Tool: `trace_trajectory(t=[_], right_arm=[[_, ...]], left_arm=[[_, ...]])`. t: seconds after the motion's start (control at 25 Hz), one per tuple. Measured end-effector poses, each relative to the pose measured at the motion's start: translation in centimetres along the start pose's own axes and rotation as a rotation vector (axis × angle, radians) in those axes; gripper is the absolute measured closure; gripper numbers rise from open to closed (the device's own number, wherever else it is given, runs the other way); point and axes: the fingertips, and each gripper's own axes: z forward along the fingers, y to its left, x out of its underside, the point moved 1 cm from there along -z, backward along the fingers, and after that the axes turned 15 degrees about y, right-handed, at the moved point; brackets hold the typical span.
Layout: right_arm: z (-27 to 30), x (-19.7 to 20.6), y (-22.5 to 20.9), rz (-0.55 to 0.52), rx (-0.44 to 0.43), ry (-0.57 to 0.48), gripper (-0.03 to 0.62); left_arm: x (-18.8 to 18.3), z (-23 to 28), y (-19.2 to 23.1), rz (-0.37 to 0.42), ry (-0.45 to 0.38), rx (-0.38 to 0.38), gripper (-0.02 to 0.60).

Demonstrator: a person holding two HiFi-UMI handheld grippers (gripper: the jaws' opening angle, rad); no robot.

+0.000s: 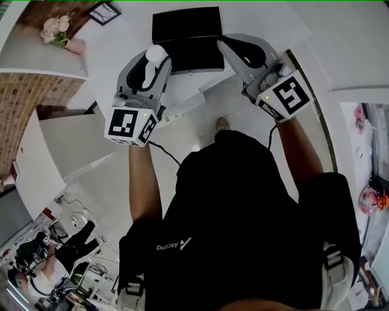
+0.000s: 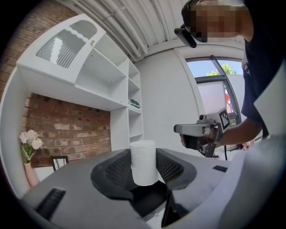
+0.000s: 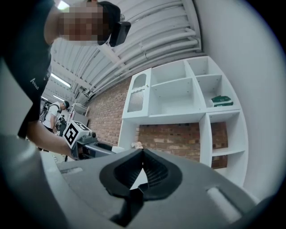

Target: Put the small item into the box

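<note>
My left gripper (image 1: 152,62) is shut on a small white cylinder (image 1: 157,53), held upright between the dark jaws in the left gripper view (image 2: 143,166). A black box (image 1: 185,27) lies open on the white table (image 1: 121,36), just beyond both grippers in the head view. My right gripper (image 1: 234,48) hovers at the box's right side, shut with nothing in it; its jaw tips meet in the right gripper view (image 3: 143,154). Both grippers are raised and tilted up, so neither gripper view shows the box.
A vase of pale flowers (image 1: 56,30) and a small dark frame (image 1: 103,12) stand at the table's far left. White wall shelves (image 3: 192,98) over brick hold a green item (image 3: 222,101). The table's near edge (image 1: 188,106) runs under the grippers. Another person (image 1: 61,249) stands behind.
</note>
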Motion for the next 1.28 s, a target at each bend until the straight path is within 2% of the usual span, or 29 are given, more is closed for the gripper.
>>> trace_trajectory(t=[0.2, 0.36, 0.84, 1.28], right_arm=[[1.4, 1.1, -2.3, -0.003, -0.058, 0.014, 0.592], [2.4, 1.6, -3.7, 0.006, -0.071, 0.020, 0.592], [3.4, 2.8, -5.5, 0.042, -0.047, 0.035, 0.592], [4.4, 4.1, -5.4, 0.061, -0.032, 0.056, 0.592]], left_arm=[[1.7, 3.6, 1.4, -0.012, 0.125, -0.026, 0.410], [3.5, 5.8, 2.2, -0.016, 0.244, -0.015, 0.410], [10.7, 11.3, 3.2, 0.005, 0.662, 0.077, 0.410], [16.2, 14.2, 4.1, 0.029, 0.931, 0.154, 0.410]])
